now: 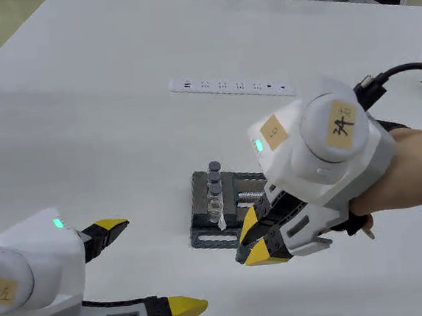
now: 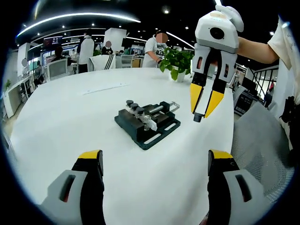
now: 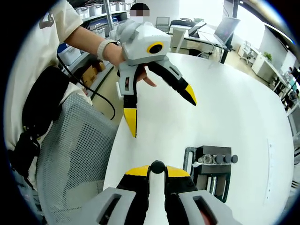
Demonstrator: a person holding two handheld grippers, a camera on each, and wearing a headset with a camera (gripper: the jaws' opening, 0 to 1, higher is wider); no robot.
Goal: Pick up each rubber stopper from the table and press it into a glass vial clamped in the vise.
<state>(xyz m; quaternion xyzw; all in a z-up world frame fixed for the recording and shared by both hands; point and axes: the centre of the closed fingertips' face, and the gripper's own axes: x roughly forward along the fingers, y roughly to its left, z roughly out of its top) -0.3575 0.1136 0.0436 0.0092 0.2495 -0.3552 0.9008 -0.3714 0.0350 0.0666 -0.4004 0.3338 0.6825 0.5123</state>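
Note:
A black vise (image 1: 203,231) sits mid-table and clamps a row of small glass vials (image 1: 215,191). The far ones carry dark stoppers; the nearest vial (image 1: 216,211) looks clear and uncapped. My right gripper (image 1: 253,239) hovers just right of the vise, shut on a dark rubber stopper (image 3: 157,166) pinched at its yellow tips. From the left gripper view that gripper (image 2: 202,110) hangs above and to the right of the vise (image 2: 147,123), the stopper (image 2: 197,118) poking out below. My left gripper (image 1: 147,267) is open at the near left, holding nothing.
A white power strip (image 1: 230,86) lies on the table beyond the vise. A potted plant (image 2: 176,58) stands at the table's far edge. A grey mesh chair (image 3: 70,140) is beside the table. People stand in the room behind.

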